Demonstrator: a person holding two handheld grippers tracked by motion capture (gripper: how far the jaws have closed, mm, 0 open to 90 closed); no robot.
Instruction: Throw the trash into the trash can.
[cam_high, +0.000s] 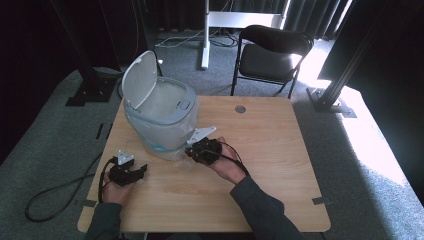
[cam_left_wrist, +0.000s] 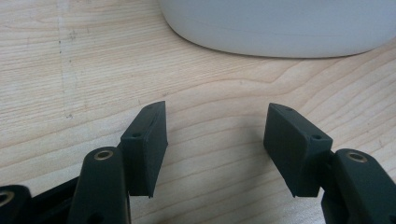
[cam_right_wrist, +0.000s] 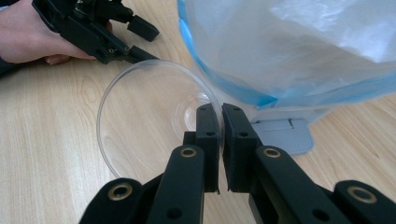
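The counter (cam_high: 280, 165) is a light wood-grain slab with rounded corners and a small round grommet (cam_high: 240, 108) near its far edge. It stands on grey carpet (cam_high: 370, 150), with a black folding chair (cam_high: 272, 55) behind it, dark curtains at the back of the room, and black frame posts on floor plates to either side. A black cable (cam_high: 55, 192) loops across the carpet at the left.

A grey lidded waste bin (cam_high: 162, 112), lid raised and lined with a clear bag edged in blue (cam_right_wrist: 243, 93), stands on the counter's near-left portion.

The right claw (cam_right_wrist: 220, 126) is closed on the rim of a clear plastic cup (cam_right_wrist: 144, 121), which lies tipped on its side just beside the foot of the bin, its mouth facing the camera in the right gripper view.

The left claw (cam_left_wrist: 215, 144) stands open with nothing between its pads, low over bare wood, near the bin's base.
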